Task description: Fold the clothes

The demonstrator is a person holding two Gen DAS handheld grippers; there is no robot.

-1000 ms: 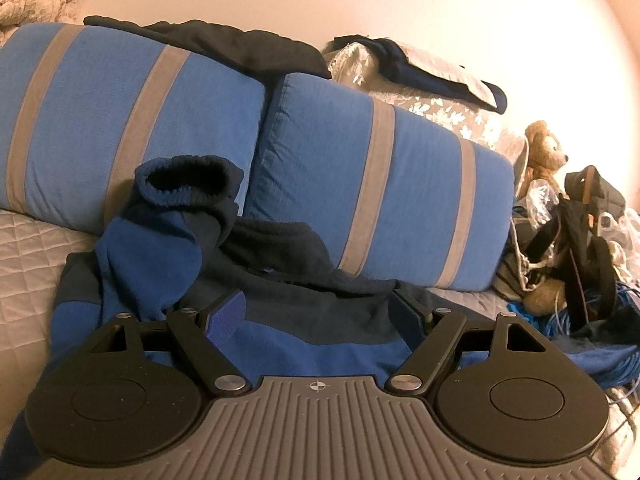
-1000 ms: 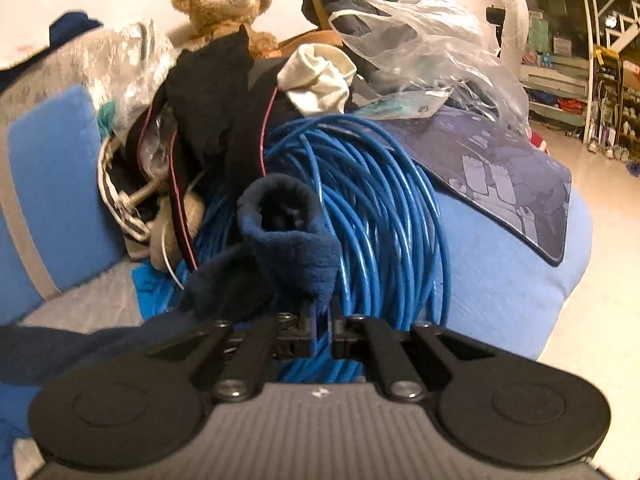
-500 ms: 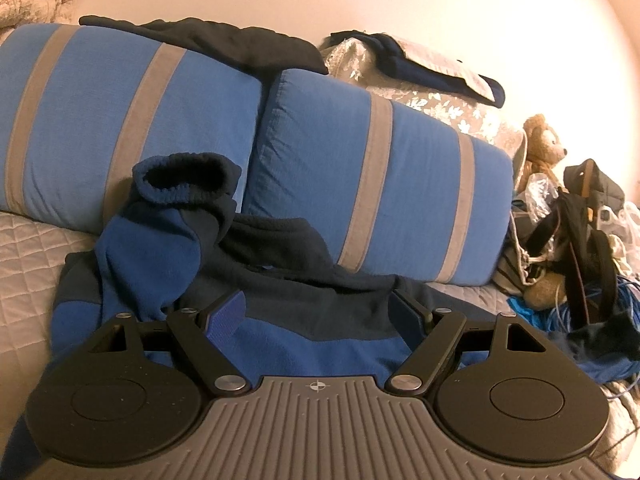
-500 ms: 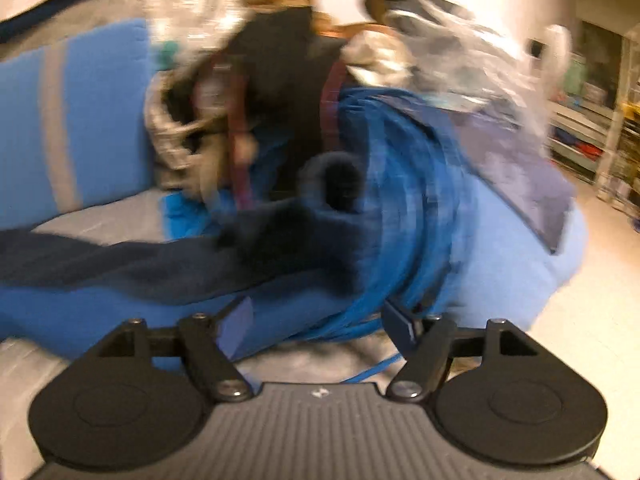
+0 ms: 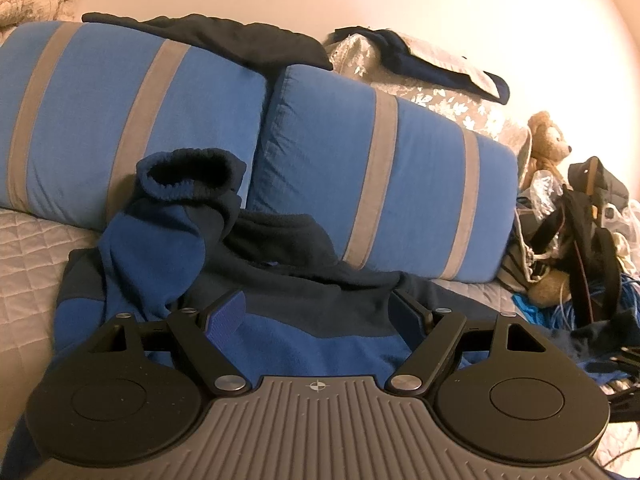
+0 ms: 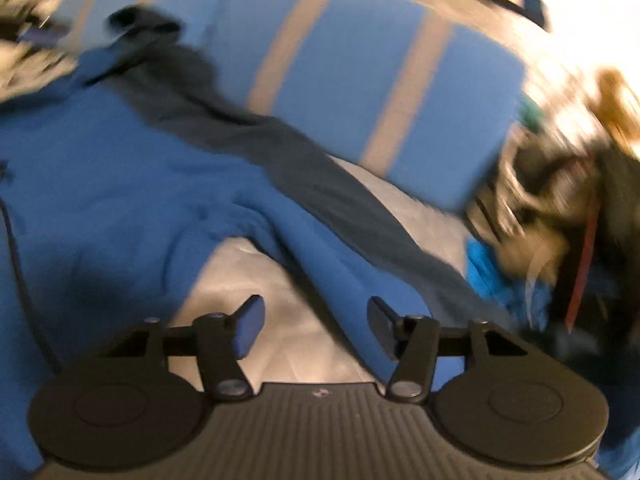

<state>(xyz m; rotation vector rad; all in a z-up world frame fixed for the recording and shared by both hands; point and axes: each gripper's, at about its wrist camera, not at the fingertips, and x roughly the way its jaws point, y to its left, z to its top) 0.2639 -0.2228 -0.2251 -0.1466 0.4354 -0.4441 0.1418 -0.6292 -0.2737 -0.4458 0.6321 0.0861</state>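
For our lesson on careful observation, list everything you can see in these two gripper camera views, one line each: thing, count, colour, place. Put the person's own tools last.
Blue and navy fleece sweater: one, spread on the bed, one cuff raised against a cushion.
Blue cushions with grey stripes: two, side by side behind the sweater.
Quilted pale grey bed cover: one, under the sweater.
Black garment: one, draped over the cushion tops.
Brown teddy bear: one, right of the cushions.
Coiled blue cable: one bundle, in the clutter at far right.
Black bag with straps: one, beside the bear.
Left gripper: one, black with blue pads, open over the sweater.
Right gripper: one, black, open over the sweater's sleeve; view blurred.
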